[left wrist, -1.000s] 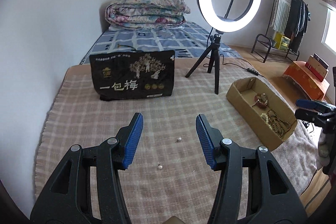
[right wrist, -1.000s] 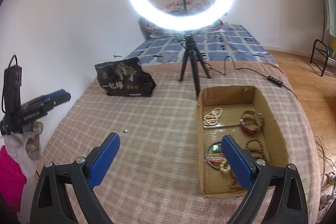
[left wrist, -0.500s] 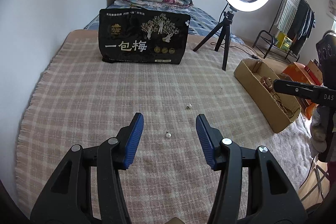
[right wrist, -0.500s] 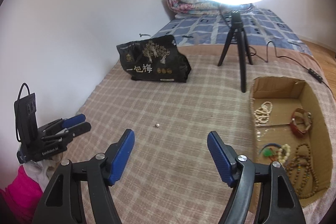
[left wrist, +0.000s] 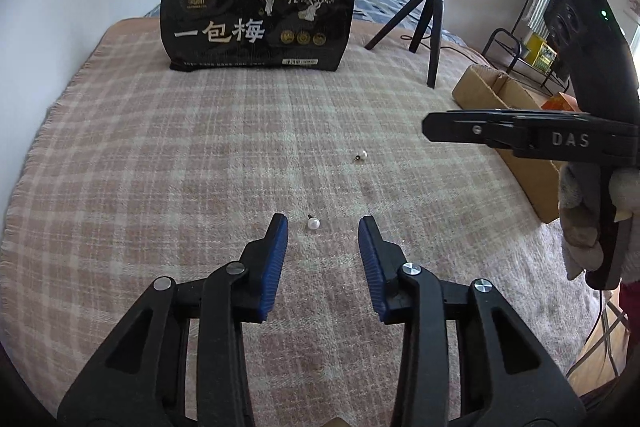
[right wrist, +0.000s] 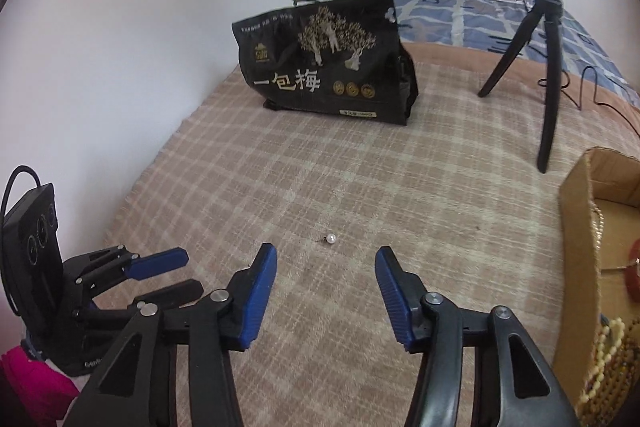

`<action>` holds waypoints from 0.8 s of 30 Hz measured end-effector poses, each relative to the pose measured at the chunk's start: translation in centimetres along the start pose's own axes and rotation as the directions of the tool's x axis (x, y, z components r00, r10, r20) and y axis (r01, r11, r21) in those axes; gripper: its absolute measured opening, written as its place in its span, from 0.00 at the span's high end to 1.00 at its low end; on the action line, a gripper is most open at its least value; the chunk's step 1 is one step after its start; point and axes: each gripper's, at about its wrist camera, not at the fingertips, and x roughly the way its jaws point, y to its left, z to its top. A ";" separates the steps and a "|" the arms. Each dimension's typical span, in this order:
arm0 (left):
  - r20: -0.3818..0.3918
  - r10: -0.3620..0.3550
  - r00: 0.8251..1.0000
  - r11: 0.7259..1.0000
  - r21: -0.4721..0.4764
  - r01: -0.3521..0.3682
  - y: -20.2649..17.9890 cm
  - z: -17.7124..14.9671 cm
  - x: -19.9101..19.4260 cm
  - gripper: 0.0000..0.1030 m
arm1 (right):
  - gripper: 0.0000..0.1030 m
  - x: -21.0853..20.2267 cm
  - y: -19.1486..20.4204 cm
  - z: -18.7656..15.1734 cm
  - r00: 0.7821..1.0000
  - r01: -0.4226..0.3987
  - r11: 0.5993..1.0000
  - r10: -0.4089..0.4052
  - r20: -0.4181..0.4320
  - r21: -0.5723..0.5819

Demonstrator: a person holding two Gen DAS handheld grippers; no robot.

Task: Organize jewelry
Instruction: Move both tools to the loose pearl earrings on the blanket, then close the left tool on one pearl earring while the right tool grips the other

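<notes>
Two pearl stud earrings lie loose on the plaid blanket (left wrist: 200,155) covering the bed, in its middle area, well clear of all edges.

Near earring (left wrist: 313,223): it lies on its side. The pearl head faces the near edge of the bed and the short dark post points up and to the left in the left wrist view, toward the far-left corner. It sits just ahead of the tips of the left hand-held gripper (left wrist: 322,229), on the line between them but slightly beyond, touching neither pad.

Far earring (left wrist: 362,155): it also lies on its side, post pointing left and slightly toward the near edge, pearl to the right. In the right wrist view it appears at (right wrist: 330,238), just ahead of the right hand-held gripper (right wrist: 326,259), between the lines of its fingers and touching neither.

Left hand-held gripper: jaws at a narrow gap and have just been closing; nothing is held, and only blanket lies between the blue pads (left wrist: 276,259).

Right hand-held gripper: jaws at a moderate gap, wider than the left, and have just been closing; nothing is held.

The cardboard box (right wrist: 580,211) stands along the right edge of the bed, with bead strings (right wrist: 608,359) inside. A black bag (left wrist: 256,15) stands upright toward the far edge, and a ring light tripod (left wrist: 434,23) stands to its right.
</notes>
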 end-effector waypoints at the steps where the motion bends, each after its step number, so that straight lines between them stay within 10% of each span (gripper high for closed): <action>1: -0.005 0.000 1.000 1.000 0.000 0.000 0.0 0.0 0.3 0.64 | 0.54 0.5 0.0 0.1 1.000 -0.001 1.000 0.001 -0.005 -0.005; 24: -0.063 -0.001 0.998 1.000 0.008 0.001 0.5 -0.3 4.9 0.74 | 0.69 7.3 1.9 -0.1 0.995 0.056 0.989 -0.066 -0.069 -0.134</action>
